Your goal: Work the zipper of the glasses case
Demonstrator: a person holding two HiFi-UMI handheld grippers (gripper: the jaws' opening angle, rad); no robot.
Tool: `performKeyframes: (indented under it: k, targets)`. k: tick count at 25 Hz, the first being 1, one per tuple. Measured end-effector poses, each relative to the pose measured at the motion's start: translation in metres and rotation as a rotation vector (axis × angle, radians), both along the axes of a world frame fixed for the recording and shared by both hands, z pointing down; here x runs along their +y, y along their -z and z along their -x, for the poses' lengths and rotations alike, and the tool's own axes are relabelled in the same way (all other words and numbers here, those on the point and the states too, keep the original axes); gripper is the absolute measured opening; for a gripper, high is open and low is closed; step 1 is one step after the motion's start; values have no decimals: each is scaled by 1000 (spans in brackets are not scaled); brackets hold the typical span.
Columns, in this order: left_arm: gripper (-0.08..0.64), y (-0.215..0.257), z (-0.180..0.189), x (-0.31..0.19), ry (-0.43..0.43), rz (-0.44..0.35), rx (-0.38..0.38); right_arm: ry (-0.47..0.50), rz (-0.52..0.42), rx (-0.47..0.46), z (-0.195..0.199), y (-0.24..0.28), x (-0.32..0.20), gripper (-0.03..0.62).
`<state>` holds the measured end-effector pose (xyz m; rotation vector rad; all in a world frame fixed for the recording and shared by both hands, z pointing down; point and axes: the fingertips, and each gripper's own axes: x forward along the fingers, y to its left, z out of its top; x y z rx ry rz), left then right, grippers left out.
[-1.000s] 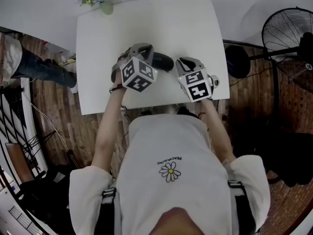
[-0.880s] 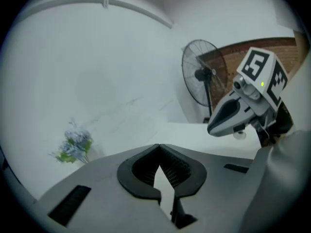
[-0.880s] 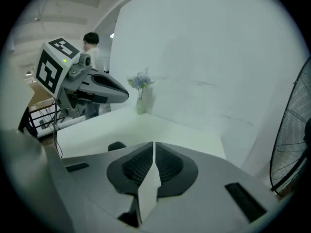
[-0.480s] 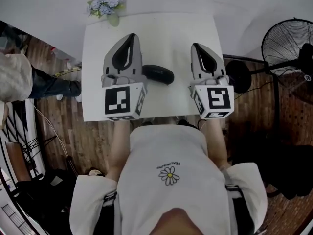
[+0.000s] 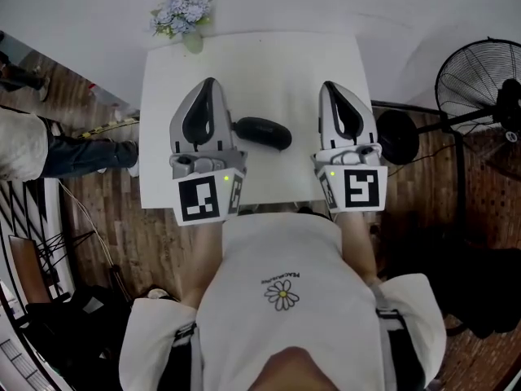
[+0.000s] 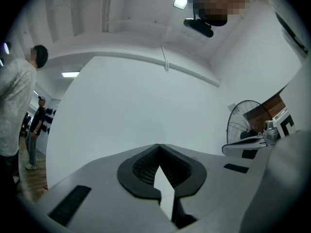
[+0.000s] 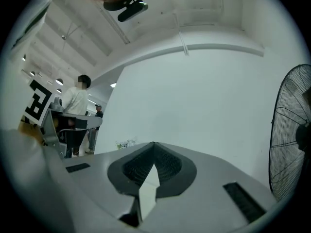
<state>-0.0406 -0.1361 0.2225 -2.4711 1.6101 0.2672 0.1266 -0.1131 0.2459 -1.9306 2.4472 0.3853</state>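
I read a white table (image 5: 269,63), with a standing fan (image 5: 480,80) off its right edge. Left gripper (image 5: 207,84) and right gripper (image 5: 332,88) are both held above the table, pointing away from me. On each, the jaws are closed tip to tip with nothing between. The dark glasses case (image 5: 262,132) lies on the table between them, untouched. There's a small flower bunch (image 5: 181,10) at the far left corner.

L gripper (image 5: 207,83) jaws together, empty, R gripper (image 5: 333,86) same, both level
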Motion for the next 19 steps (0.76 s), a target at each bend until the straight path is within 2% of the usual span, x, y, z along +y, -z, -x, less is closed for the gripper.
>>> performKeyframes:
  k: [3,13,19]
  targets:
    - [12,-2,3,0,9,-1,-10,6,3,6,3,-1,-1,8]
    - [12,13,24,-1,35,-72,44,12,13,-9,1,-4,-9,8]
    - [12,14,26,-4,51,-80,34,-1,22,3,-3,-5,-13,8]
